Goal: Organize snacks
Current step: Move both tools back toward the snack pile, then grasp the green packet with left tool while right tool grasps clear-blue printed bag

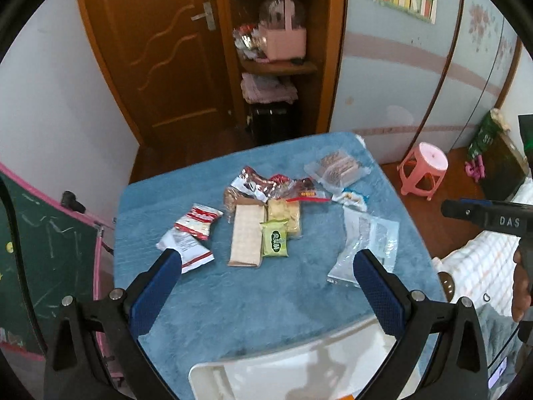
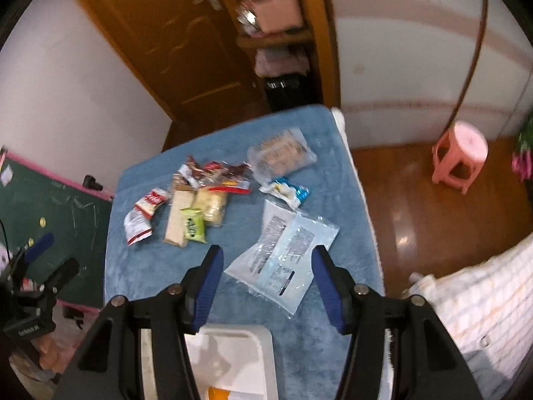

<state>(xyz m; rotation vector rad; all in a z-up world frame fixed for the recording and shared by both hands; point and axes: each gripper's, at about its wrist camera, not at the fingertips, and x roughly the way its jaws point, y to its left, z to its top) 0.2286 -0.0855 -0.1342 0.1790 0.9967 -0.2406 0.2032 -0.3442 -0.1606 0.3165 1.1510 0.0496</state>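
Blue-covered table [image 1: 233, 300] fills both views, snacks scattered over its far half. At the near edge sits a white tray [image 1: 283, 370], a bit of orange showing inside it in the right wrist view. Toward the right edge lie clear flat packets [image 2: 283, 256], overlapping, printed labels up. At the far right corner rests a clear pack of brown biscuits [image 1: 336, 166]. Centre of the table: a long pale cracker pack [image 1: 245, 236] with a green packet [image 1: 274, 238] lying partly on it, a yellowish pack [image 1: 286, 216] just beside. Behind them, a heap of shiny wrappers [image 1: 263, 183]. Toward the left edge, two red-and-white sachets [image 1: 196, 223], touching. A small blue-and-white wrapper [image 1: 351, 198] sits between the biscuits and the flat packets.

Left gripper [image 1: 266, 266] hovers above the near half, jaws spread wide, holding nothing. Right gripper [image 2: 265, 266] likewise wide apart and unloaded, its fingers framing the flat packets from above.
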